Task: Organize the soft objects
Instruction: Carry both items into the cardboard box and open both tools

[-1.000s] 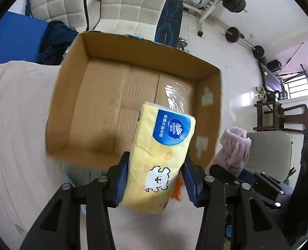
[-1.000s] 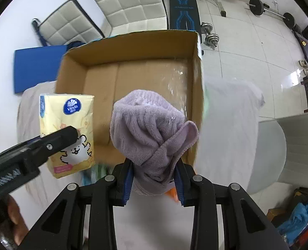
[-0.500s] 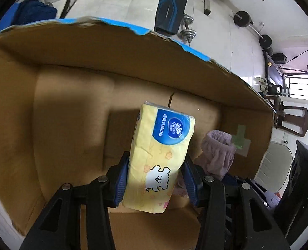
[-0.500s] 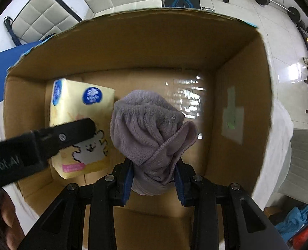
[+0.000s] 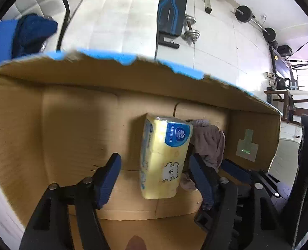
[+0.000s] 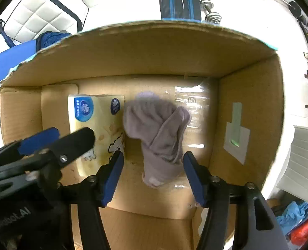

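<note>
Both grippers reach into an open cardboard box [image 6: 247, 87] whose torn rim shows a blue outer face. Left gripper [image 5: 156, 173]: jaws spread apart, blue pads on either side of a yellow tissue pack [image 5: 164, 160] with a blue label and a white cartoon animal; the left pad stands clear of the pack, while contact at the right pad cannot be judged. The pack stands on end inside the box. Right gripper [image 6: 153, 168]: jaws likewise apart, holding nothing, with a mauve towel [image 6: 158, 129] bunched between them and clear of both pads. Towel and pack sit just beside each other, the towel on the pack's right. A pale label with a green strip [image 6: 236, 133] is stuck to the right inner wall.
</note>
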Demonstrator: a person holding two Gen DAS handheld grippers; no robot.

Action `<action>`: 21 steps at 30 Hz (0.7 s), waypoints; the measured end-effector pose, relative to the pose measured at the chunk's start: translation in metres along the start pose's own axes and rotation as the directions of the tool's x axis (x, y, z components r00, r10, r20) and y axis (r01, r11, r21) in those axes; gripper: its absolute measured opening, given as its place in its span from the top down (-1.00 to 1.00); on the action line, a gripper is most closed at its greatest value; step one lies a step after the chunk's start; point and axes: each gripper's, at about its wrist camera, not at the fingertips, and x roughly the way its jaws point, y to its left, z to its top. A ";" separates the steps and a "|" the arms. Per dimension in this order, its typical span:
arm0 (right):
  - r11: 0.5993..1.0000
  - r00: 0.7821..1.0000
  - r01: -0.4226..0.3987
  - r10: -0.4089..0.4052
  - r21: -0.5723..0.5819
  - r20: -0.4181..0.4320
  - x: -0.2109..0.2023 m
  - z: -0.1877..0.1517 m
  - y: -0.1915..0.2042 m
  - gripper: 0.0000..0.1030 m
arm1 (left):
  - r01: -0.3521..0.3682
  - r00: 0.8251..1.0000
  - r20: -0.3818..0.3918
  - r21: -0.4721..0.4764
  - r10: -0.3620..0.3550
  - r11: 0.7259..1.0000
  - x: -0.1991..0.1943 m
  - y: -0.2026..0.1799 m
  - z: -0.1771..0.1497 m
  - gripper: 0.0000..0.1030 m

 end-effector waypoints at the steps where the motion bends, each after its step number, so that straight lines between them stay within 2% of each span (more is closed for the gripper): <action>1: 1.000 1.000 0.006 -0.006 0.003 0.002 -0.005 -0.004 0.001 -0.28 | -0.012 1.000 0.010 0.005 0.012 1.000 -0.004 0.000 -0.002 -0.34; 3: 1.000 1.000 0.020 -0.020 0.005 0.008 -0.015 -0.014 0.007 -0.51 | -0.031 0.999 0.025 0.017 0.031 0.999 -0.014 0.001 -0.009 -0.53; 7: 0.998 0.997 0.058 -0.058 0.002 0.048 -0.026 -0.058 0.014 -0.59 | -0.080 0.994 0.079 0.038 0.077 0.996 -0.039 -0.001 -0.028 -0.72; 8: 0.998 0.997 0.056 -0.056 0.005 0.059 -0.032 -0.065 0.014 -0.75 | -0.088 0.992 0.094 0.043 0.084 0.995 -0.046 0.001 -0.032 -0.76; 9: 0.999 0.996 0.051 -0.052 0.009 0.070 -0.038 -0.074 0.011 -0.92 | -0.100 0.989 0.116 0.048 0.094 0.994 -0.052 0.002 -0.041 -0.89; 10: 0.999 0.995 0.048 -0.049 0.011 0.084 -0.042 -0.085 0.013 -0.98 | -0.119 0.984 0.139 0.053 0.111 0.991 -0.057 0.004 -0.050 -0.94; 12: 0.999 0.992 0.053 -0.054 0.009 0.113 -0.051 -0.106 0.018 -1.00 | -0.137 0.977 0.171 0.070 0.123 0.988 -0.066 0.007 -0.061 -0.95; 16: 0.997 0.981 0.082 -0.083 0.012 0.176 -0.057 -0.127 0.019 -1.00 | -0.173 0.965 0.213 0.090 0.151 0.981 -0.072 0.002 -0.080 -0.95; 21: 0.991 0.956 0.135 -0.130 0.000 0.263 -0.079 -0.161 0.026 -1.00 | -0.214 0.930 0.317 0.050 0.188 0.976 -0.098 0.012 -0.122 -0.95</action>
